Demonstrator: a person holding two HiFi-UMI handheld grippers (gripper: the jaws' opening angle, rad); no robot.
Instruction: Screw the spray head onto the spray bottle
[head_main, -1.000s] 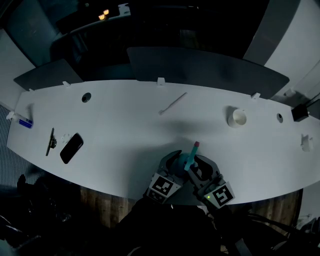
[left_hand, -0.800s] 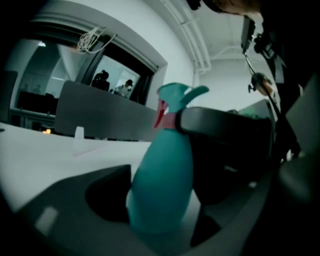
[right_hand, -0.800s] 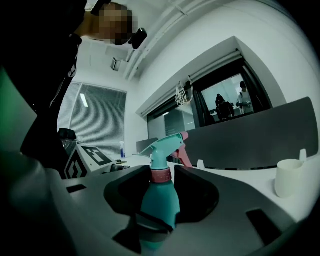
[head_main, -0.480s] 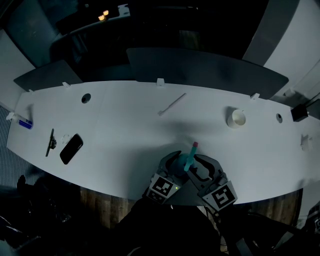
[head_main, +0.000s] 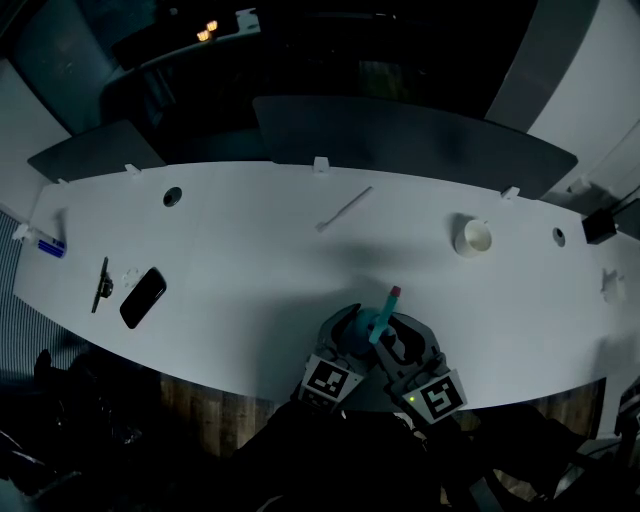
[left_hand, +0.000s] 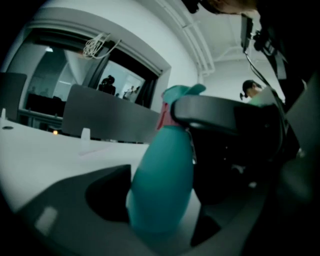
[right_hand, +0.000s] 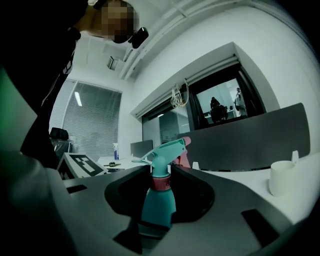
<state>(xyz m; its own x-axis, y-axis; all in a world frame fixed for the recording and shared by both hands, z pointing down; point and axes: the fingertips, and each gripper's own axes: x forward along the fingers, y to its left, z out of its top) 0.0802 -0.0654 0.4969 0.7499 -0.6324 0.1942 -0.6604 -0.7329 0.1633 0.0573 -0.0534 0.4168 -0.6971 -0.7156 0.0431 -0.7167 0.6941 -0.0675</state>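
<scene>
**tinker_01:** So where's everything sitting?

**bench_rat:** Both hands are tucked in close at the 6 o'clock edge of the white worktop (head_main: 250, 250). The left gripper (head_main: 348, 328) comes in from about 7 o'clock and the right gripper (head_main: 402, 338) from about 5 o'clock, both held pretty much level. They meet on the teal spray bottle (left_hand: 162, 185), which sits right between them.

**tinker_01:** And the fingers?

**bench_rat:** The left fingers (left_hand: 75, 200) are spread wide but clamped round the fat body of the bottle, low down. The right fingers (right_hand: 200, 185) are set narrower. Their curved notch is pinching the pink collar (right_hand: 161, 183) just under the spray head (right_hand: 162, 156). In the left gripper view you can see one right finger wrapped across the neck, above the left gripper's grip.

**tinker_01:** Is the head on the bottle?

**bench_rat:** It's sitting on the neck, and from above the nozzle points off toward 12–1 o'clock. The bottle looks roughly upright in the right gripper view. I can't tell if its base touches the worktop.

**tinker_01:** Anything nearby?

**bench_rat:** There's a white cup (head_main: 474, 236) at 2 o'clock, a thin white stick (head_main: 345, 208) at 12 and a phone (head_main: 143, 296) way out at 9. All of them are well apart from the grippers.
</scene>
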